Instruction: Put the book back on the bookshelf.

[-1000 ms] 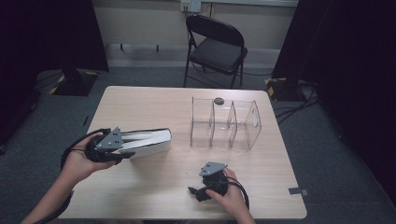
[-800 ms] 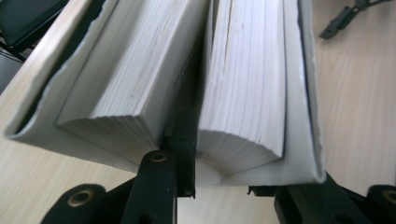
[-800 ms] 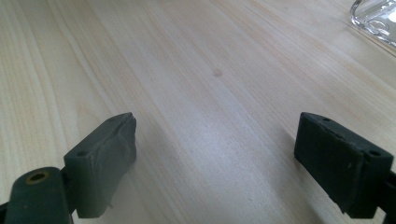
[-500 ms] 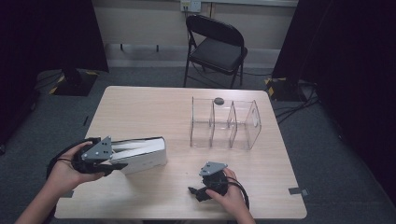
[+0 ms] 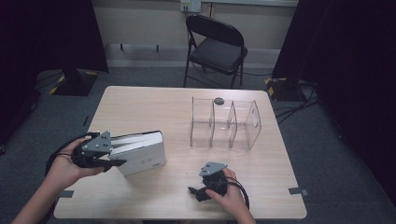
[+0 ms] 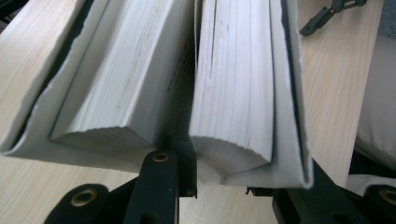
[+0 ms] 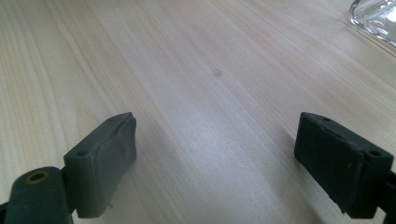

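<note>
Book (image 5: pixel 140 151) lower, in left gripper (image 5: pixel 114 157)

Left gripper (image 5: pixel 105 156) clamps the white book (image 5: pixel 140 151) on the table (image 5: pixel 140 107); right gripper (image 5: pixel 205 189) sits near the front edge, clear organizer (image 5: pixel 224 123) beyond.

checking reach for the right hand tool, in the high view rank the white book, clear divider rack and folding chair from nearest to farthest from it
Measured from the right tool in the high view:
1. White book, to its left on the table, clamped in the left tool.
2. Clear divider rack, beyond it toward the table's far side; close to the book's distance, so this order is tentative.
3. Folding chair, on the floor past the table's far edge.
</note>
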Motion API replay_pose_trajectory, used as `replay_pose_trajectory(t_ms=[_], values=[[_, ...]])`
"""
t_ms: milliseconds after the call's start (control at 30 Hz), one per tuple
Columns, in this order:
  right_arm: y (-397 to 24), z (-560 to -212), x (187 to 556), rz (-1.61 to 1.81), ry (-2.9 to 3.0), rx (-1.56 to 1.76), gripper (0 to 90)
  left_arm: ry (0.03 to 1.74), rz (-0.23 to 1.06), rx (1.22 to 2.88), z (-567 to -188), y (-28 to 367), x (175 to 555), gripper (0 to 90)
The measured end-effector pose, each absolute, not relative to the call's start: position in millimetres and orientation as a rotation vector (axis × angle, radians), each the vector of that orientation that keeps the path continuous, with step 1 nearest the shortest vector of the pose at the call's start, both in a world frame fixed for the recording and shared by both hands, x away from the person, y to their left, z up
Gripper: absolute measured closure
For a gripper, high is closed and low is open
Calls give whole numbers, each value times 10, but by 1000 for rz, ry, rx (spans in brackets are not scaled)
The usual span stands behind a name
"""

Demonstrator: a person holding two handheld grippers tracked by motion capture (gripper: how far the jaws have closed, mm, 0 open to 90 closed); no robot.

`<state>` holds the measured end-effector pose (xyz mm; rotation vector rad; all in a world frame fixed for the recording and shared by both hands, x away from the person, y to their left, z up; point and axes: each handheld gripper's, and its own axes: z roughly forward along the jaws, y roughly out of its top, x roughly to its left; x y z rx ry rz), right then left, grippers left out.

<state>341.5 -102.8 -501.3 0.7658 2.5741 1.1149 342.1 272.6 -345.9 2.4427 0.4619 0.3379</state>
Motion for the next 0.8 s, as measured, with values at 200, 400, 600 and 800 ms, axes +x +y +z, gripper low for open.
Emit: replay_pose_trajectory(t_ms=[200, 400, 600, 800], values=[[-1027, -5013, 3415, 1115, 2574, 768, 120, 477, 328, 2475, -3426, 2712, 3464, 695], [-1028, -5012, 3415, 1115, 2574, 768, 120, 477, 340, 2520, -3386, 2680, 3494, 690], [-1028, -5013, 3416, 1115, 2573, 766, 120, 467, 354, 2572, -3334, 2636, 3510, 681], [-1028, -5013, 3415, 1115, 2574, 767, 120, 490, 338, 2576, -3296, 2629, 3519, 675]])
